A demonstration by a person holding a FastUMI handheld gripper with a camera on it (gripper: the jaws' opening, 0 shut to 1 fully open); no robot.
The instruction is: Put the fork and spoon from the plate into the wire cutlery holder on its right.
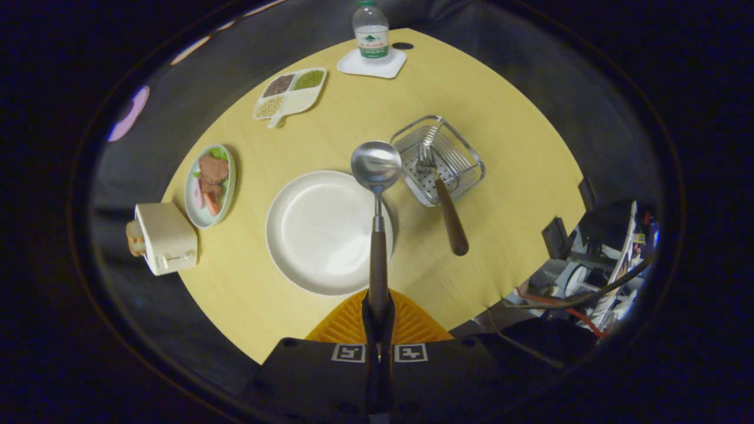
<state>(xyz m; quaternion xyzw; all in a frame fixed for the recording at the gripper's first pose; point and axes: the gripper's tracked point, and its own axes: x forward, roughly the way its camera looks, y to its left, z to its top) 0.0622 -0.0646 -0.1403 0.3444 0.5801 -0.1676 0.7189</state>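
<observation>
Gripper view: claw [377,330] clamped on the spoon [377,200]; bottle [371,30] label too small to read.

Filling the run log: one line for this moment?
gripper shut on spoon | spoon above plate | fork in holder

The fork [445,200] leans across the wire holder's [465,154] near rim.
</observation>
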